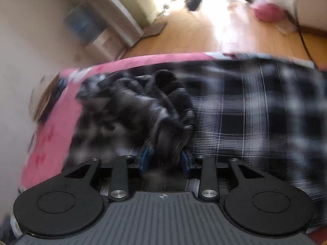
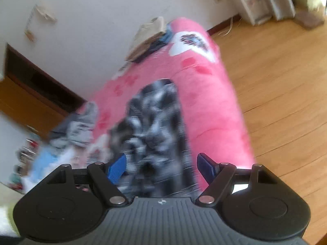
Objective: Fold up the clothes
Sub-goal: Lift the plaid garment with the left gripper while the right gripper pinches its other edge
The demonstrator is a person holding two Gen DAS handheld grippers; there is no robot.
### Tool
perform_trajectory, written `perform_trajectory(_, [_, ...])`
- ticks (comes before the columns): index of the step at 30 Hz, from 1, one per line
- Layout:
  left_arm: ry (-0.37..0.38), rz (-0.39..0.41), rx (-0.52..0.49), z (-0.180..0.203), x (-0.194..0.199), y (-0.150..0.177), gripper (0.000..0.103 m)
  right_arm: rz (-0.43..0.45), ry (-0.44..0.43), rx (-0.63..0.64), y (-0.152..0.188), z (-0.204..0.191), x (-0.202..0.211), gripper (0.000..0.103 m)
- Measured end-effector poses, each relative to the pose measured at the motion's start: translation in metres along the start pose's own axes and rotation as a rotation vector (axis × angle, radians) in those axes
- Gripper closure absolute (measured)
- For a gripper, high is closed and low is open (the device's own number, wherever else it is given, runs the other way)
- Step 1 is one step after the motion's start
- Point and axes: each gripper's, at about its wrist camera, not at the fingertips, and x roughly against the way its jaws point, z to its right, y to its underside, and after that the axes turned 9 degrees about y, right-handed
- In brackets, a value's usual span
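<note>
While the plaid shirt (image 1: 245,106) lies on the pink bed (image 2: 214,106), left gripper (image 1: 166,159) straddling bunched cloth, grip unclear, right gripper (image 2: 161,167) released, wooden floor (image 2: 276,81) beyond the edge.

plaid shirt (image 1: 255,110): woven cloth, matt, black and white
pink blanket (image 2: 208,106): fleecy cloth, soft, matt
floor (image 2: 276,77): wood boards, smooth, light sheen
left hand-held gripper (image 1: 165,160): matt black plastic, blue ribbed pads, shiny metal pins
</note>
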Motion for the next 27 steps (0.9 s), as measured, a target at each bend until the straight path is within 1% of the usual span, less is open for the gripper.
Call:
perform_trajectory(2, [0.02,-0.025,0.044,-0.005,0.009,0.002,0.06,0.001,-0.062,-0.037,0.002,-0.003,0.008,0.024])
perform_trajectory(4, [0.026,-0.036,0.081,-0.009,0.011,0.005,0.06,0.003,-0.086,-0.074,0.007,-0.009,0.014,0.023])
perform_trajectory(6, [0.037,0.009,0.16,-0.018,0.009,0.007,0.06,-0.005,-0.088,-0.096,0.018,-0.01,0.019,0.023])
perform_trajectory(7, [0.043,0.041,0.204,-0.023,0.008,0.009,0.06,-0.009,-0.086,-0.102,0.023,-0.011,0.021,0.023])
perform_trajectory(8, [0.05,0.093,0.257,-0.029,0.007,0.011,0.06,-0.014,-0.076,-0.096,0.028,-0.013,0.02,0.023])
perform_trajectory(11, [0.079,0.246,0.397,-0.034,0.009,0.018,0.06,-0.025,-0.008,-0.072,0.04,-0.019,0.01,0.023])
perform_trajectory(12, [0.103,0.277,0.42,-0.034,0.008,0.021,0.06,-0.026,0.014,-0.063,0.043,-0.022,0.005,0.023])
perform_trajectory(13, [0.118,0.307,0.431,-0.033,0.008,0.025,0.06,-0.026,0.039,-0.054,0.042,-0.028,-0.002,0.023])
perform_trajectory(15, [0.111,0.357,0.409,-0.023,0.008,0.032,0.06,-0.016,0.065,-0.028,0.039,-0.041,-0.014,0.024])
perform_trajectory(17, [0.104,0.403,0.391,-0.014,0.006,0.039,0.06,0.008,0.093,0.025,0.034,-0.064,-0.029,0.024])
perform_trajectory(19, [0.099,0.431,0.397,-0.006,-0.002,0.045,0.06,0.03,0.125,0.077,0.028,-0.086,-0.048,0.026])
perform_trajectory(22, [0.094,0.45,0.392,0.003,-0.01,0.047,0.06,0.012,0.194,0.13,0.016,-0.105,-0.078,0.03])
perform_trajectory(27, [0.067,0.436,0.358,0.016,-0.007,0.048,0.06,0.002,0.269,0.253,0.013,-0.125,-0.102,0.03])
